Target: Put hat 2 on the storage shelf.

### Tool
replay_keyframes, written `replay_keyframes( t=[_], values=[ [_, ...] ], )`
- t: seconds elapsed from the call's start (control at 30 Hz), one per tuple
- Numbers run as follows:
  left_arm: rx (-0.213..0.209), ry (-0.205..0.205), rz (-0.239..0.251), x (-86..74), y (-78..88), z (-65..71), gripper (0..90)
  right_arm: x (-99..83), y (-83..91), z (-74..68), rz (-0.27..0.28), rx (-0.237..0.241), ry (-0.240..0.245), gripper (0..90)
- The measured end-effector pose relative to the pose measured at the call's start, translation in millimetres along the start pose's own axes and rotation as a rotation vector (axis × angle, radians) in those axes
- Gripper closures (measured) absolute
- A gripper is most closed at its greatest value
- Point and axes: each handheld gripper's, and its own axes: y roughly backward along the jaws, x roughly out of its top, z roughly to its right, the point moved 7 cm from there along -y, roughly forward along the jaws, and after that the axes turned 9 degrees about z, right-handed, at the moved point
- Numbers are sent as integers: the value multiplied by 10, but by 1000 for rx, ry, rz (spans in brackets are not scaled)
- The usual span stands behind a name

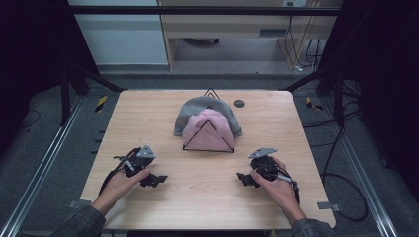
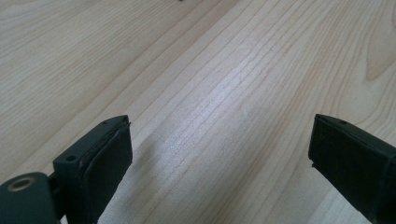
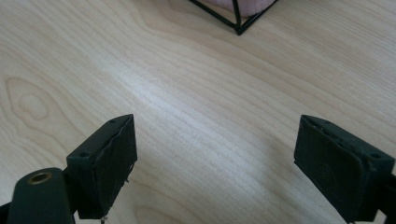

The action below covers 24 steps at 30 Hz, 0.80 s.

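**Pink knitted hat on a wire stand, both tools released**

Pink knitted hat [image 1: 208, 131] sits on a black wire triangular stand [image 1: 208, 137] mid-worktop, against a grey knitted hat [image 1: 197, 109]. Left tool [image 1: 157, 179] and right tool [image 1: 243, 178] rest low on the light wooden worktop [image 1: 207, 197]. Left gripper view: jaws spread over bare wood. Right gripper view: jaws wide apart, the stand's corner [image 3: 238, 29] ahead.

Dim surroundings; soft overhead sheen on table [image 1: 207, 187]; near jaws slightly blurred.
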Motion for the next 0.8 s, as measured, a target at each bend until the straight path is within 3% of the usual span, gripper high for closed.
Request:
replay_keyframes(
  t=[0.23,0.4,0.53,0.6,0.7,0.8],
  values=[
    [4,25,1,-60,-39,-44,54,-39,-52,34,-4,-14,-25,122],
    [12,25,-26,-109,-85,-64,50,-71,-78,18,-14,-16,-28,115],
    [19,31,-9,-118,-93,-67,40,-88,-99,3,-15,-24,-25,106],
    [32,26,3,-127,-99,-70,37,-88,-103,-3,-10,-23,-28,98],
    [56,-15,17,-154,-116,-55,20,-98,-111,-18,-1,-34,-23,83],
    [58,-11,40,-169,-123,-38,0,-109,-119,-35,12,-43,-20,66]
  ],
)
